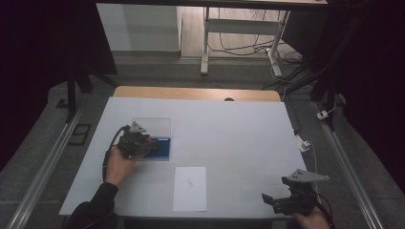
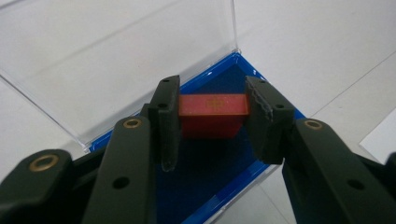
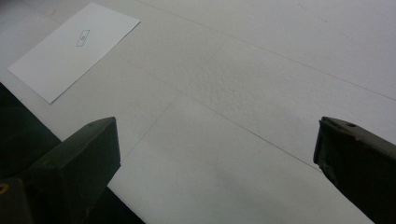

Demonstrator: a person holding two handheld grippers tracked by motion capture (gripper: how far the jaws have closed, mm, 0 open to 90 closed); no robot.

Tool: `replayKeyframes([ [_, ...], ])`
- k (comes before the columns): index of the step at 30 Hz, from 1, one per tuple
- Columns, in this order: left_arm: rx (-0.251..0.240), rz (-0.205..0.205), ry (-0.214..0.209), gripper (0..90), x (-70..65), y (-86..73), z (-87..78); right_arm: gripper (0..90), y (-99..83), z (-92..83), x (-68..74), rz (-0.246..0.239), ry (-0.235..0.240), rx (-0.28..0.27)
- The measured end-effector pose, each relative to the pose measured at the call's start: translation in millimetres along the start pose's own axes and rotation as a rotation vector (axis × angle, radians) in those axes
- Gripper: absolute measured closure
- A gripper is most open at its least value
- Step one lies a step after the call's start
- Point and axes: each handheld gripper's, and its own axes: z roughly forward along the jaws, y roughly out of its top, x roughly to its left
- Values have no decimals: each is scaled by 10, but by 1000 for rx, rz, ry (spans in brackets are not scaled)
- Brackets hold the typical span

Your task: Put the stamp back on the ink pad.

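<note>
The red block (image 2: 212,114) sits clamped between the two pads of my left claw (image 2: 212,116), held level just above the dark blue floor of the box (image 2: 205,186). I can't tell whether its underside touches that floor or hangs a little clear of it. The grip is narrow, about as wide as the block, with the pads pressing flat on its two end faces, so the gold mark on top stays in sight. I judge that end-on hold is chosen so the block goes in or out squarely without catching the blue rim. The box's clear lid (image 2: 116,60) stands tipped back on the far side, which leaves the opening free for the claw to come in from my side. In the high view the left claw (image 1: 143,144) is at the box (image 1: 162,149), left of the worktop's (image 1: 229,124) middle. A white sheet (image 1: 190,188) with a small drawn mark lies near the front edge, well apart from the box. My right claw (image 1: 277,200) waits at the front right corner, jaws spread wide over bare worktop, gripping nothing, I'd say parked to keep clear.
</note>
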Motion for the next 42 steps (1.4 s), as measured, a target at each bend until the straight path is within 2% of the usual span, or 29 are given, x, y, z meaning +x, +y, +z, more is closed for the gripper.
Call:
replayKeyframes([
  [5, 23, -2, 4, 581, 8, -13, 38, 6, 0, 1, 1, -1, 1, 1],
  [14, 21, -11, 6, 562, 12, -19, 44, 6, 1, 0, 2, -3, 1, 3],
  [27, -17, -25, -3, 387, 5, 3, -20, 6, -1, -3, 1, -3, 3, -2],
  [35, -44, -81, -69, 221, 7, 4, -106, 7, -2, -5, 0, -4, 3, -4],
  [42, -64, -105, -92, 105, -41, 31, -226, 6, -1, -8, 6, -4, 4, -5],
])
